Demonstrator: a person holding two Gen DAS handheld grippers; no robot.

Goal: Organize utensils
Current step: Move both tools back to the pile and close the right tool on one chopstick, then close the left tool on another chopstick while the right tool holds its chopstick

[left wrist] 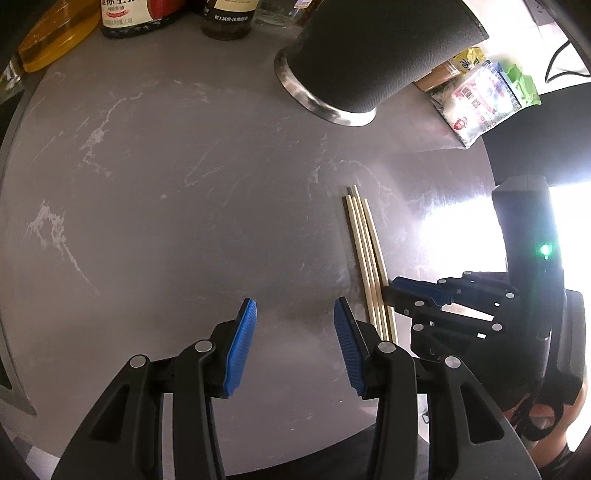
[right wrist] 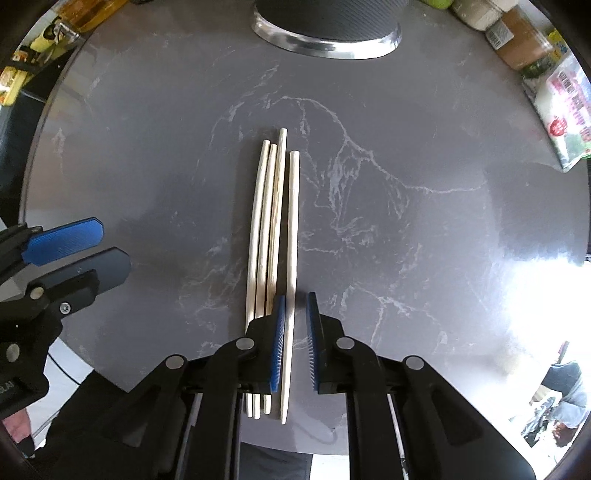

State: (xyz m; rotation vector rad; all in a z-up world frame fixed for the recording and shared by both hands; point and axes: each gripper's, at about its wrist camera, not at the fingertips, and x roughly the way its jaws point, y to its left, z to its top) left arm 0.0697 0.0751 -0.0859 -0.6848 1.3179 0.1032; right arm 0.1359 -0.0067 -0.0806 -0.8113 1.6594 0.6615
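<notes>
Four chopsticks (right wrist: 273, 236) lie side by side on the grey marbled worktop (right wrist: 406, 221), short of the black holder (right wrist: 325, 33) with its metal rim. The right gripper (right wrist: 295, 332) straddles the rightmost stick, jaws part open, nothing clamped. The left gripper (left wrist: 295, 343) hovers wide open, empty. Risk: thin, smooth, round wood may roll or slip from the ribbed blue pads (right wrist: 279, 343), or drag its neighbours

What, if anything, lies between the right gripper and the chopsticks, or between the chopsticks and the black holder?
Nothing visible. The right gripper already straddles one of the chopsticks, and bare tabletop runs from them to the black holder.
</notes>
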